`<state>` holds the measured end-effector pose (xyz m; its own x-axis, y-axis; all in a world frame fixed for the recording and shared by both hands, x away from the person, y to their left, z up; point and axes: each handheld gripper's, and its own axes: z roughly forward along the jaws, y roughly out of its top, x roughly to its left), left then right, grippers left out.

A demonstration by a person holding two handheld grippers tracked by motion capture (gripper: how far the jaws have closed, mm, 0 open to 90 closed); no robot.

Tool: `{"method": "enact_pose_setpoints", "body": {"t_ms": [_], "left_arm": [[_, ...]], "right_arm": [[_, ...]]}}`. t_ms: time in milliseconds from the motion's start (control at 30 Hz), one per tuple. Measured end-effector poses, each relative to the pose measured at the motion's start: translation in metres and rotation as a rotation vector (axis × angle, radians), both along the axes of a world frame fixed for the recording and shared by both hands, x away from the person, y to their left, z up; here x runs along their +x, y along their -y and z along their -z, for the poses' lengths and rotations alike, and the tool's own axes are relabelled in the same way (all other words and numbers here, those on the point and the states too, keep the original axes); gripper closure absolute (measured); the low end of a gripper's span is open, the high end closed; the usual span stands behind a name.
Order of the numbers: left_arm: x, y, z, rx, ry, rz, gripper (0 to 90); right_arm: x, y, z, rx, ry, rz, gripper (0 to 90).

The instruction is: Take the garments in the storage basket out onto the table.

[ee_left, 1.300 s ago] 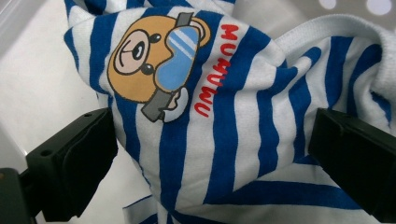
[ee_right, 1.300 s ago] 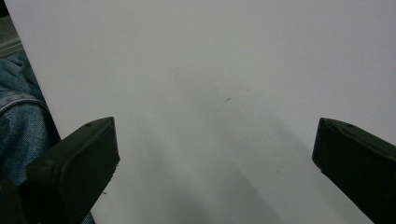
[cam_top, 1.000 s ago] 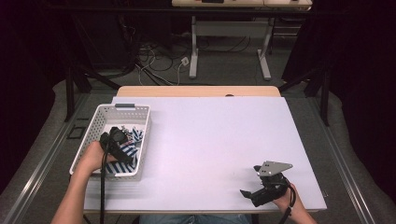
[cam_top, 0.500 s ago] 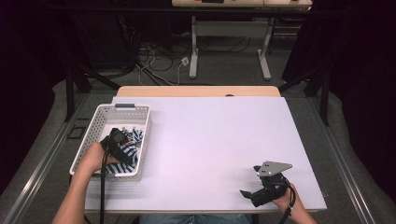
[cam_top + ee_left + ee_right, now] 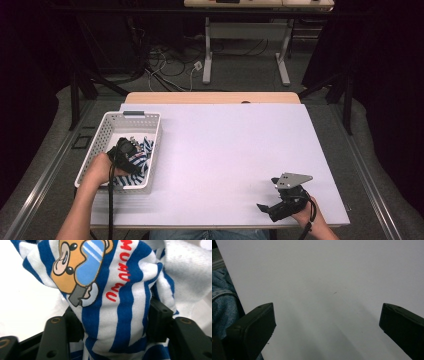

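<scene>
The left gripper point(image 5: 131, 150) reaches down into the white basket point(image 5: 112, 122) at the left side of the tabletop point(image 5: 225, 150), where the blue-and-white striped garment point(image 5: 142, 155) lies bunched. Its jaws have just been closing and now pinch a fold of that cloth between them. In the left gripper view the striped garment point(image 5: 125, 310) rises from between the two black jaws, with a cartoon bear print and red lettering facing the camera; the high view gives no such detail, only a crumpled striped heap partly under the hand. The right gripper point(image 5: 267, 209) rests near the tabletop's near right corner, well apart from the basket, its jaws wide with nothing between them; in the right gripper view they frame bare white surface, and denim shows past the tabletop edge at the left. Between the basket and the right gripper the white surface lies open, and the basket sits close to the left edge
</scene>
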<state>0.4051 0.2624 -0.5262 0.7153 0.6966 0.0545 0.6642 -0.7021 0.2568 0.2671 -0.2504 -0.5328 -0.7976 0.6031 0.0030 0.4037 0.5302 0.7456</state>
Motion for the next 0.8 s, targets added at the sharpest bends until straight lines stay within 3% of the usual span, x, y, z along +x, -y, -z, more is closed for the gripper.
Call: {"method": "enact_pose_setpoints", "body": {"t_ms": [267, 800], "left_arm": [[-0.0015, 0.0017, -0.0008, -0.001, 0.006, 0.016, 51.1], [-0.0036, -0.0050, -0.0071, -0.026, 0.026, 0.027, 50.5]], "right_arm": [[-0.0002, 0.0001, -0.0002, 0.003, 0.001, 0.002, 0.3], [-0.0003, 0.0006, -0.0005, 0.004, 0.004, 0.003, 0.3]]}}
